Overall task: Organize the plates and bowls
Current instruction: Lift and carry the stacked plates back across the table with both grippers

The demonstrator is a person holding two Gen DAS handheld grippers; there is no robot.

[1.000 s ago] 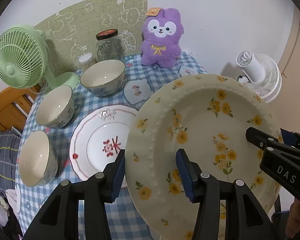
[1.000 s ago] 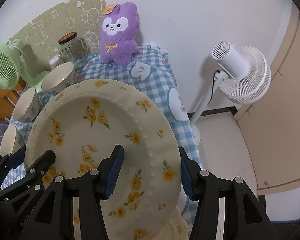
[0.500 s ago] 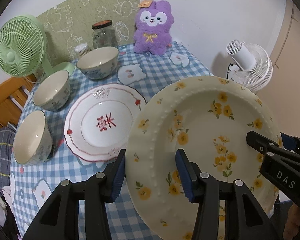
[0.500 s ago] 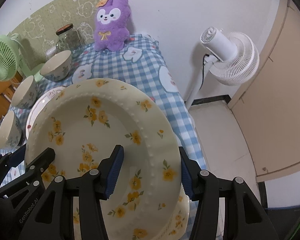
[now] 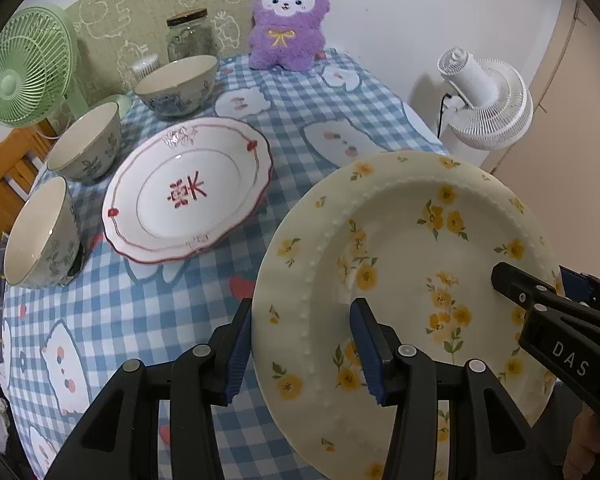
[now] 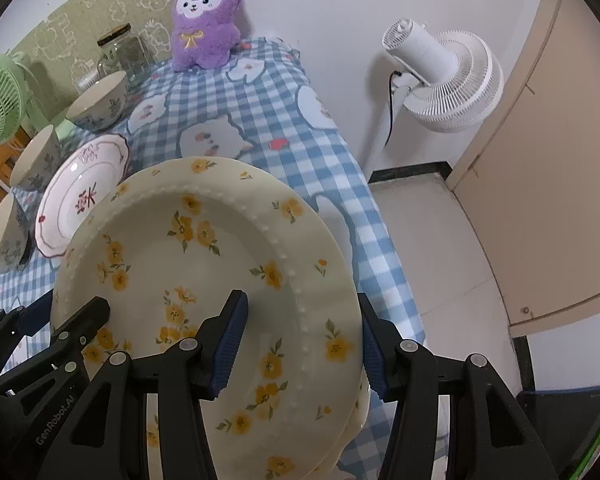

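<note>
The left gripper point(image 5: 302, 348) clamps the left rim of the yellow plate point(image 5: 404, 264), 1 blue pad under the rim and 1 on the inner face. The right gripper point(image 6: 300, 344) clamps the opposite rim in the same way, so both grippers carry the plate between them. The plate is cream with yellow flowers and a beaded ring, tilted with its face toward the cameras, and held above the near right part of the table point(image 5: 300, 128). In the right wrist view a second pale rim shows just under the plate's lower edge; whether that is another plate cannot be told.

On the blue checked cloth, left of the held plate and apart from it, lies the red plate point(image 5: 188, 192), white with a scalloped red edge and a red mark in the centre. It seems to sit on another plate of the same kind. 3 bowls stand along its left and far sides: bowl 1 point(image 5: 40, 236) nearest, bowl 2 point(image 5: 86, 140) in the middle, bowl 3 point(image 5: 176, 84) farthest.

Behind them are a green fan point(image 5: 24, 68), a jar point(image 5: 190, 38) and a purple toy point(image 5: 286, 20) by the wall. A white fan point(image 5: 484, 104) stands on the floor, right of the table.
</note>
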